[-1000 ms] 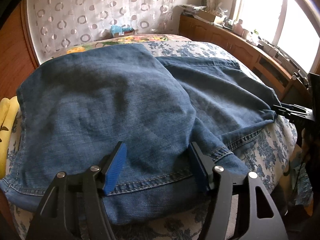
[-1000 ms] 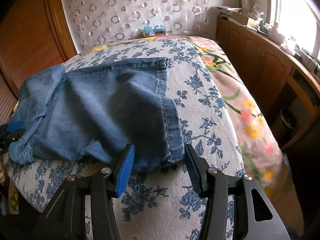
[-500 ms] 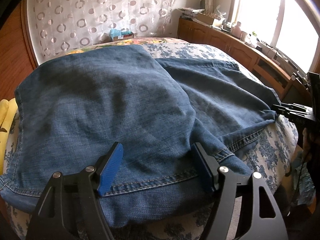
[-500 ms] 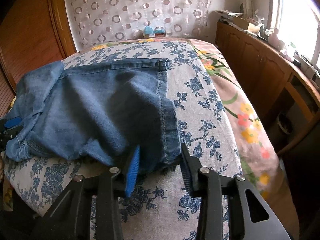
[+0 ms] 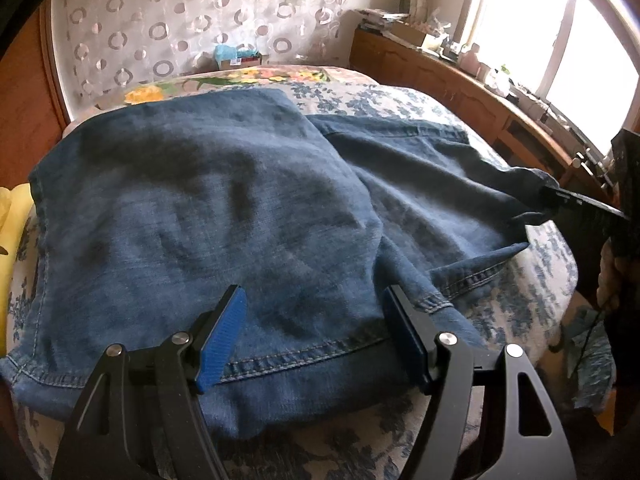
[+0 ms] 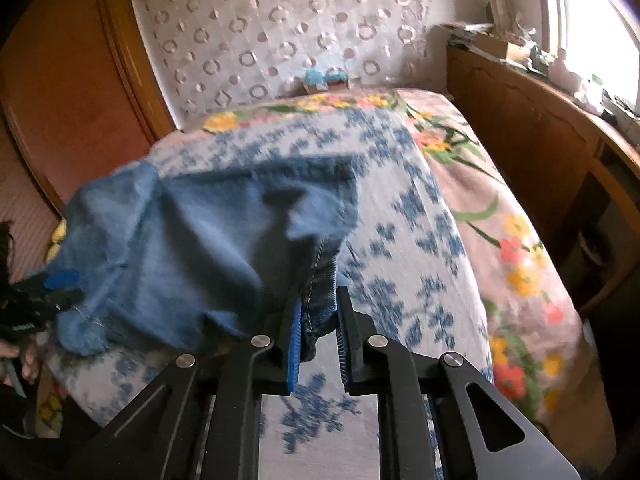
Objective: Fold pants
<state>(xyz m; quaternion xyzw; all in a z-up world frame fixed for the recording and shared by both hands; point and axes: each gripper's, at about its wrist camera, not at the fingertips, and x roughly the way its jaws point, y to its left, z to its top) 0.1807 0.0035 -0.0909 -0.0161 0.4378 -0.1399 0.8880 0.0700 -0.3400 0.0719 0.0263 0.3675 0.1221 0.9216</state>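
**Q:** Where are the pants lying, and what are your grippers doing?

**Me:** The pants (image 5: 224, 216) are lying spread across the bed (image 5: 400, 96), covering most of the blue-flowered cover. Starting on the left: my left gripper (image 5: 310, 338) is hanging with its jaws spread wide, straddling the stitched hem at the 6 o'clock edge of the denim, holding nothing. Over at 3 o'clock in that same view, my right gripper (image 6: 318, 338) is pinching the far leg end; its own camera is showing the blue pads clenched on the stitched cuff (image 6: 320, 292), with the cloth rising off the cover there.

**Q:** How are you expecting the denim to handle?

**Me:** I am judging it soft but fairly heavy for cloth, limp enough to sag between two grips, and coarse enough that the pads should not be slipping. Nothing fragile here.

**Q:** So where are you taking hold on the left?

**Me:** I am favouring the doubled hem at 6 o'clock. The seam is thicker and firmer than the single layer, so a pinch there should be carrying the weight without bunching.
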